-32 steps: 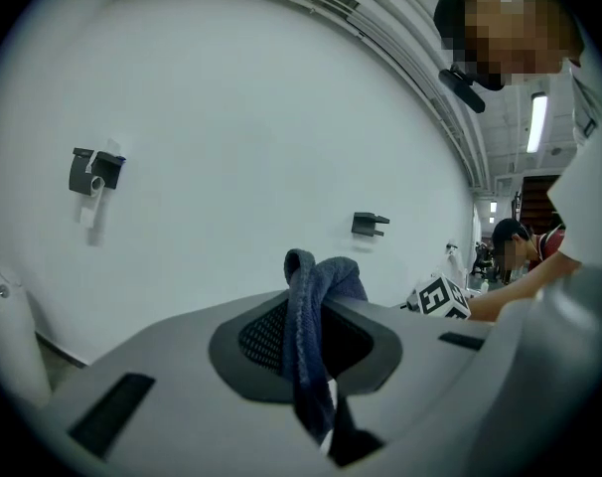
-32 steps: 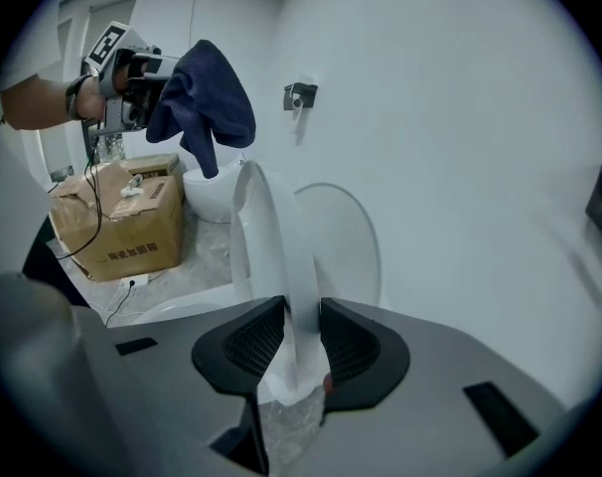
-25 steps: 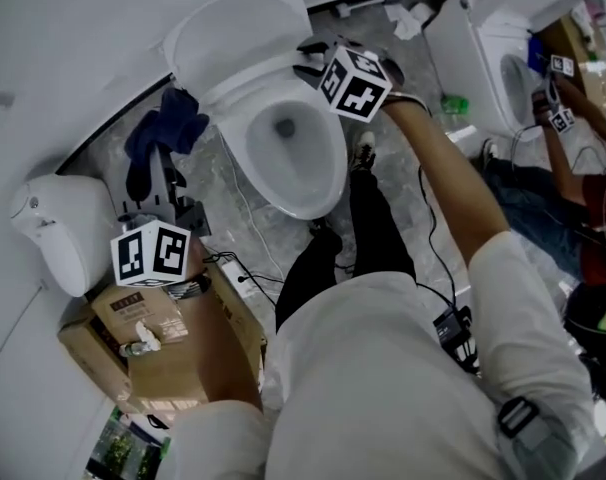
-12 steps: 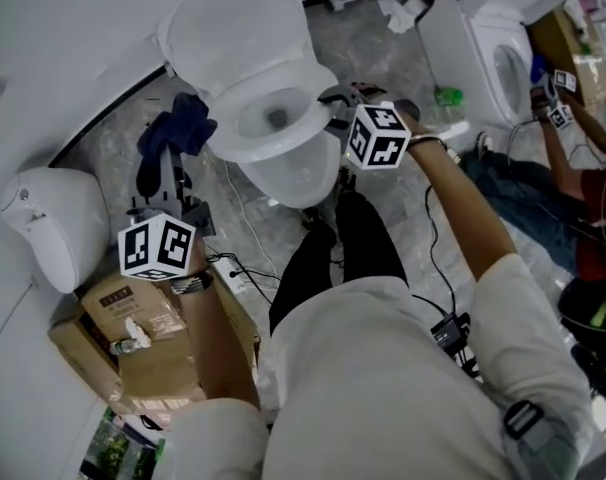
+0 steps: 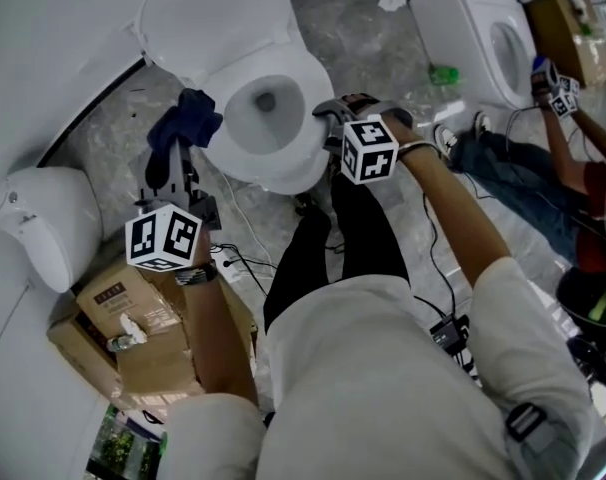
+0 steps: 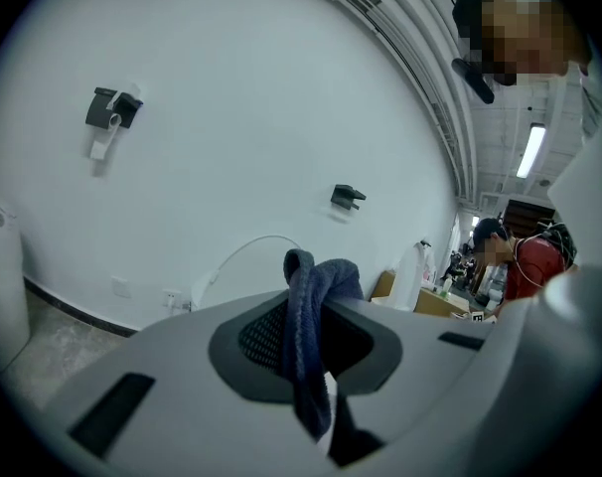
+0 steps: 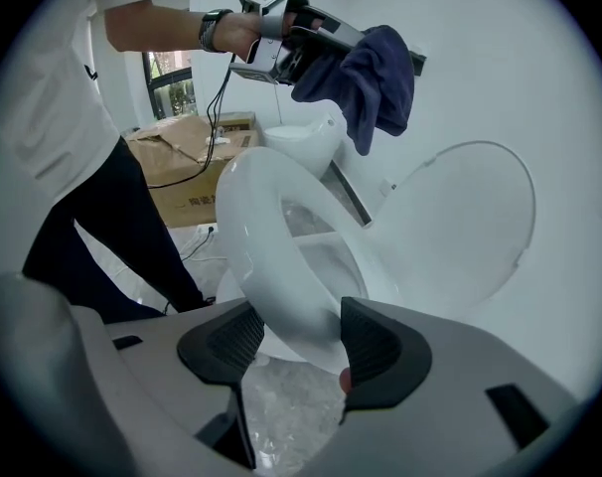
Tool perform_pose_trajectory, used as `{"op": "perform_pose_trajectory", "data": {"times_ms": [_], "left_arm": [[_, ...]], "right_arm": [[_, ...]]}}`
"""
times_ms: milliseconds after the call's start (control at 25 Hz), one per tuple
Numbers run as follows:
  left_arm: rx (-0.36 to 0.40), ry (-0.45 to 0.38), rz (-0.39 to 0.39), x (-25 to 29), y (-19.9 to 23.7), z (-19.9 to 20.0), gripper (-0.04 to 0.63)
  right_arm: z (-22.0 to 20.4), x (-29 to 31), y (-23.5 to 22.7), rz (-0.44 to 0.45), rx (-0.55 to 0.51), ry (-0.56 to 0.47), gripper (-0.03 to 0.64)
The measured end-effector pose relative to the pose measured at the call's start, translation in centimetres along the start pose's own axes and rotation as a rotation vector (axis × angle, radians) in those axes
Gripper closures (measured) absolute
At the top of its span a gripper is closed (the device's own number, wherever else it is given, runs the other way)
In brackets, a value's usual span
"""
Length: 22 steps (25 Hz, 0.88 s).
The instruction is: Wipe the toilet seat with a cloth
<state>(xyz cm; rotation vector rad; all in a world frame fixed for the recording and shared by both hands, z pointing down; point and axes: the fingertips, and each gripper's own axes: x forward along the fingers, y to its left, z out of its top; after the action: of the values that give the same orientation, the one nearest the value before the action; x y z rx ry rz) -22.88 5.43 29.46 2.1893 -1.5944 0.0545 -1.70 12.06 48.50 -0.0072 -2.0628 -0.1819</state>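
Left gripper (image 6: 303, 338) clamps cloth (image 5: 186, 128); right gripper (image 7: 296, 344) fingers (image 7: 377, 351) just opening (toilet seat (image 7: 266, 232) between)

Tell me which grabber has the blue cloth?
The left gripper: its jaws pinch the blue cloth. The right gripper holds no cloth; its jaws have just been opening, with the white toilet seat between them.

- Seat (image 7: 251, 246): white oval ring, down over the bowl or nearly so, with its lid upright behind it.
- Cloth (image 5: 188, 123): dark blue, bunched, hanging clamped in the left gripper (image 6: 306, 341), left of the toilet and clear of the seat.
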Motion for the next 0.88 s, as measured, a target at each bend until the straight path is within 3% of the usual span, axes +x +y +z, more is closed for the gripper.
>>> {"op": "perform_pose_trajectory", "data": {"times_ms": [280, 480, 880], "left_arm": [[-0.040, 0.063, -0.013, 0.7, -0.3, -4.6, 0.555], [-0.061, 0.104, -0.009, 1.7, 0.5, -6.9, 0.555], [-0.080, 0.131, -0.016, 4.1, 0.8, -9.2, 0.555]], "right_arm": [[-1.5, 1.7, 3.3, 0.044, -0.055, 0.051, 0.345], [-2.0, 2.5, 4.6, 0.107, -0.031, 0.035, 0.322], [-3.0, 4.7, 8.1, 0.262, 0.013, 0.152, 0.310]]}}
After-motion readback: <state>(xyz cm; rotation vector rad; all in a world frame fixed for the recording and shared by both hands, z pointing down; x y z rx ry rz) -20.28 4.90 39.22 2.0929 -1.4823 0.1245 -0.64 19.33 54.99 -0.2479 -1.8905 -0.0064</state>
